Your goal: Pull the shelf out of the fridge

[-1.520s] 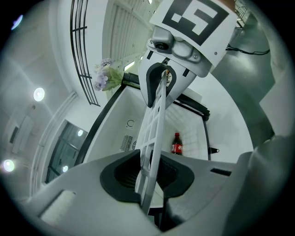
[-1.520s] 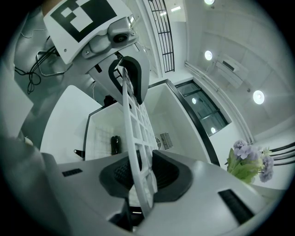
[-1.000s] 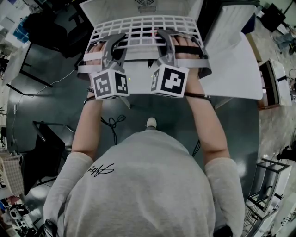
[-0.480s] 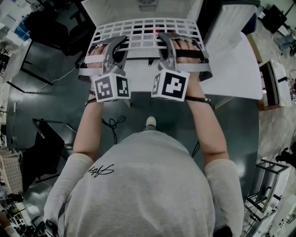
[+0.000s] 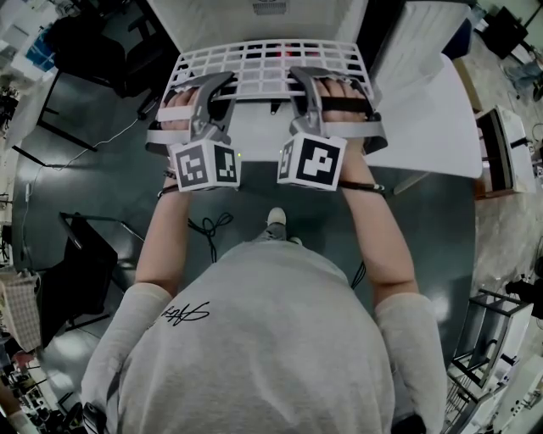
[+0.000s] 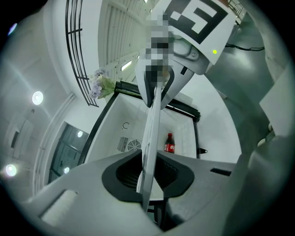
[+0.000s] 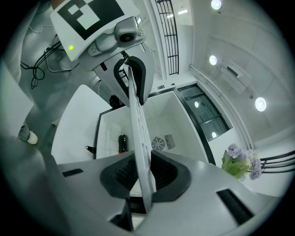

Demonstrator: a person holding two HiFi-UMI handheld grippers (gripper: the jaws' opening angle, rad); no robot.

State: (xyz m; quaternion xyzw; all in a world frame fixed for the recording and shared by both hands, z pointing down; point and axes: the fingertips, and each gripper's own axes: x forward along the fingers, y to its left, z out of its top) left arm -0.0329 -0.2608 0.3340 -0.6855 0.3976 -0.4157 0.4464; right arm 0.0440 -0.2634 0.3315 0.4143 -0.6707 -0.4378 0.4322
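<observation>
Step in hand: judged from the double grip, drawing the white grid shelf (image 5: 271, 61) level toward the person, out of the open fridge (image 5: 212, 19).
Doing it well: pull both sides evenly so the shelf does not skew and jam on its side supports. Hold it flat, since a dipped front edge could catch. Be ready to take its weight as the rear comes free.
Left gripper (image 5: 212, 86): jaws narrow, clamped on the left part of the shelf's front edge. Its own view shows the thin panel edge-on, with a dark pad against each face.
Shelf position: mostly forward of the fridge mouth, front edge nearest the person. Whether the rear edge rests on supports cannot be told.
Right gripper (image 5: 310, 83): jaws equally narrow, pinching the right part of the same front edge, with pads on both faces.
Inside the fridge: a cola bottle (image 6: 170, 143) stands on the floor of the compartment, clear of the shelf.
Fridge door (image 5: 424, 93): swung open at the right.
</observation>
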